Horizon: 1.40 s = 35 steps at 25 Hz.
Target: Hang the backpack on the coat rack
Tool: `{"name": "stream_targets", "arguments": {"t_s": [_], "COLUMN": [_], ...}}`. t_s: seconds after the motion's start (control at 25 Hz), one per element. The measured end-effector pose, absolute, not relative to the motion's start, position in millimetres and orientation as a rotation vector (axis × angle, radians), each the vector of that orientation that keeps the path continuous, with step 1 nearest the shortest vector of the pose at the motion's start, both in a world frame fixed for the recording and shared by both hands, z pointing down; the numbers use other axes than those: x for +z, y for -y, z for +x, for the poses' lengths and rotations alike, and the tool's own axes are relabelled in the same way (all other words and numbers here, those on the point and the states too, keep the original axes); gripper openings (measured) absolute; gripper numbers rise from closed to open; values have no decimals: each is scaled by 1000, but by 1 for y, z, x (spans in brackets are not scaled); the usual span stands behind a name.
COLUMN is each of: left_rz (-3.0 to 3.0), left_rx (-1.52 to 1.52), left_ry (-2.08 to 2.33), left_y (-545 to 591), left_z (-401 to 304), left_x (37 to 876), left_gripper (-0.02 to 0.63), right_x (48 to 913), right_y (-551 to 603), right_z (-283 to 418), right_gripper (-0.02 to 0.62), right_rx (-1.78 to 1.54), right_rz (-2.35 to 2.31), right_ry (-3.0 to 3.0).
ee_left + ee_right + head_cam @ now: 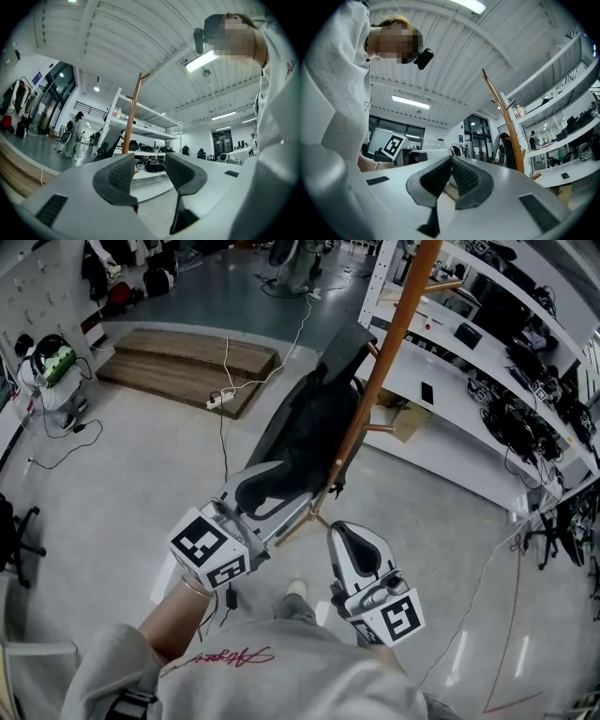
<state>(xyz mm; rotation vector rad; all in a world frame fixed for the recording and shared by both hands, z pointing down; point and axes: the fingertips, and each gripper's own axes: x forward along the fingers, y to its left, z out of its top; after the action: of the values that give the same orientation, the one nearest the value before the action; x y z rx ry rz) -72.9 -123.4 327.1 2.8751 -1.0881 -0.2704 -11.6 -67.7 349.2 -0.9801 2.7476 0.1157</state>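
Black fabric backpack [309, 427] hangs against the slanted brown wooden coat rack pole [389, 343], centre of head view. Left gripper [272, 488] at lower left, jaws parted, nothing between them. In left gripper view [150, 171] the backpack [105, 146] sits beyond and upper left of the jaws, beside the pole [132, 112], not touching. Right gripper [354, 545] lower centre, jaws clenched tip to tip on nothing [451, 161]; backpack [506, 150] far off to their right
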Motion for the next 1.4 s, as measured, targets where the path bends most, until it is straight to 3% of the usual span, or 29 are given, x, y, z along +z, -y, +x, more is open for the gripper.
{"name": "stream_targets", "arguments": {"t_s": [0.08, 0.2, 0.36, 0.68, 1.4], "left_rz": [2875, 2883, 2905, 2878, 2873], "left_rx": [-280, -240, -184, -231, -154], "left_ry": [1107, 1166, 1210, 1190, 1147], "left_y": [100, 72, 42, 7, -11], "left_z": [-77, -79, -76, -76, -34], "left_x": [331, 339, 351, 346, 352], "left_gripper": [202, 106, 50, 18, 18], "right_x": [349, 348, 348, 344, 341], "right_y": [46, 20, -8, -38, -45], "right_z": [-14, -15, -17, -22, -4], "right_gripper": [23, 23, 23, 23, 21], "right_rx": [140, 148, 147, 173, 239], "right_rz": [-1015, -1067, -1123, -1147, -1080], "right_ry": [-2726, -2705, -2691, -2712, -2755]}}
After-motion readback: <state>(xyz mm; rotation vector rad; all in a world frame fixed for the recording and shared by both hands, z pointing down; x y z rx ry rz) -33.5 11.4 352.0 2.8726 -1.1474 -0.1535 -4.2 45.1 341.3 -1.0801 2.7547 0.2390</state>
